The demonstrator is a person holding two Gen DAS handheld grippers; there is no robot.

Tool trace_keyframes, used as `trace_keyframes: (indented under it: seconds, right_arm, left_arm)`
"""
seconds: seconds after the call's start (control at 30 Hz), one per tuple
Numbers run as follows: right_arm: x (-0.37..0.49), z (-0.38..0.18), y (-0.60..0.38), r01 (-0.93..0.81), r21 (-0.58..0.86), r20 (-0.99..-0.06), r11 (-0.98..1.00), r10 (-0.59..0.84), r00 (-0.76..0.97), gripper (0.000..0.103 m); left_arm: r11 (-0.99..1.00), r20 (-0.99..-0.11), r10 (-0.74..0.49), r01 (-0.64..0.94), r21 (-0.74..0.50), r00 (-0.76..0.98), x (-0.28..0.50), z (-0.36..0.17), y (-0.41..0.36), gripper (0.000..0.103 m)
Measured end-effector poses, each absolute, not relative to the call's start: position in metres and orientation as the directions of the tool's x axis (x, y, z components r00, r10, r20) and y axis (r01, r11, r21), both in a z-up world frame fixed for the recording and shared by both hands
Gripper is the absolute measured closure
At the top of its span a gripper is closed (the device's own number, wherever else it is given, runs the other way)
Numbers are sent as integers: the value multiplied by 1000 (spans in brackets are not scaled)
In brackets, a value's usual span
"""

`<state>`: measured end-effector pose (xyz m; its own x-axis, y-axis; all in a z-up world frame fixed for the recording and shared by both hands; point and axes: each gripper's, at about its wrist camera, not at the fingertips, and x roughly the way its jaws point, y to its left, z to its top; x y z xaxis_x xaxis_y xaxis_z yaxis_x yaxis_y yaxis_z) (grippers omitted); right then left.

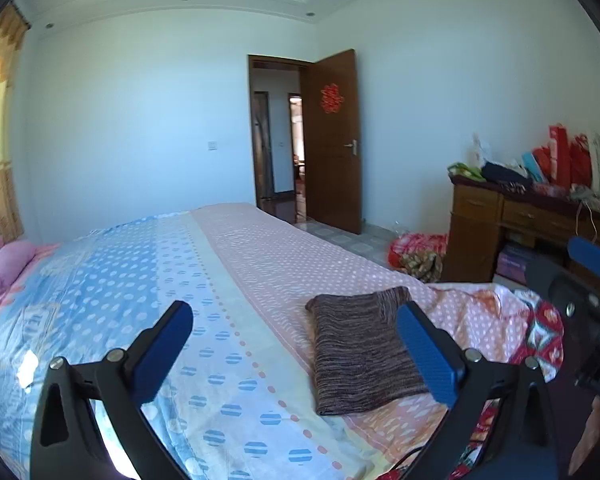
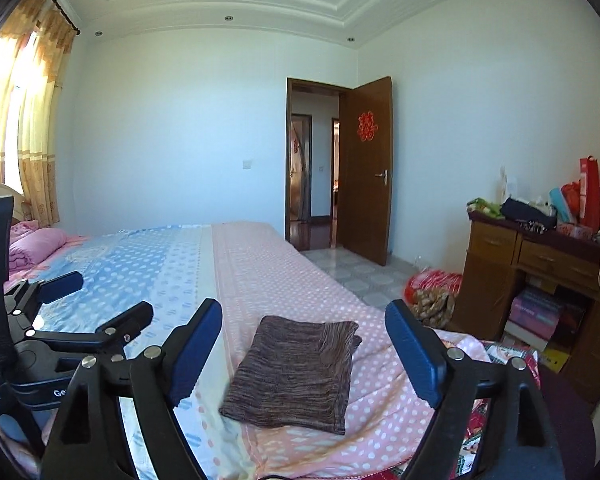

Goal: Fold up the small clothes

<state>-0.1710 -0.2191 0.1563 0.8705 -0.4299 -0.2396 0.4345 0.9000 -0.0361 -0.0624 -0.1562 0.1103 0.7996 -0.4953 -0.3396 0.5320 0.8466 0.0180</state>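
- Left tongs (image 1: 296, 350): held above the bed (image 1: 228, 264), pointing along it toward the door (image 1: 334, 140); blue-padded fingers (image 1: 164, 354) spread wide, holding nothing and touching nothing.
- In the right wrist view the left tongs (image 2: 100, 300) appear at the left edge, raised over the blue half of the sheet, spread apart.
- Right tongs (image 2: 304, 354): likewise raised above the bed, aimed at the same door (image 2: 366, 168); fingers (image 2: 414, 352) wide apart, empty, clear of the cloth.
- In the left wrist view the right tongs (image 1: 592, 258) show only in part at the right edge.
- Cloth (image 2: 296, 370): brown-striped knit garment, folded into a flat rectangle, lying on the pink dotted half of the bed near its near corner. In the right wrist view it lies between the two fingers; in the left wrist view the cloth (image 1: 360, 352) lies just beside the right-hand finger, which overlaps its edge in the picture.
- Pillow (image 1: 6, 260): pink, at the far left end of the bed, well apart from the cloth.
- Bench (image 2: 528, 280): wooden, with drawers, against the right wall, carrying red bags (image 2: 590, 194) and other clutter.
- Red bundle (image 2: 434, 286): on the tiled floor between bed and bench.
- Curtain (image 2: 32, 120): yellow, sunlit, at the left.
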Motion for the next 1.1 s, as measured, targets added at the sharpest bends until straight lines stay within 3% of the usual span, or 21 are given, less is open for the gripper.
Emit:
trace_keyframes:
  seconds: [0.2,0.43,0.63,1.1]
  right_arm:
    - [-170,142,-225,495,37,-210,868,-477,853,15]
    - [-165,119,-241,505,77,-264,860,-470,842,15]
    - [-168,113,-244,508,93,-275,856,-468,840,15]
    - [-165,112,-244,504,81,-283,860,-465,839,15]
  left_arm:
    - [861,-362,-488,505,-55,794,-59,110,-151,0]
    - [910,-381,-377,415,18,844,-55,101,-159,0]
    - [909,-301,-375,411,64,877,-72,95,-161,0]
    - [897,-349,-359,423,126,866,-78,96,-172,0]
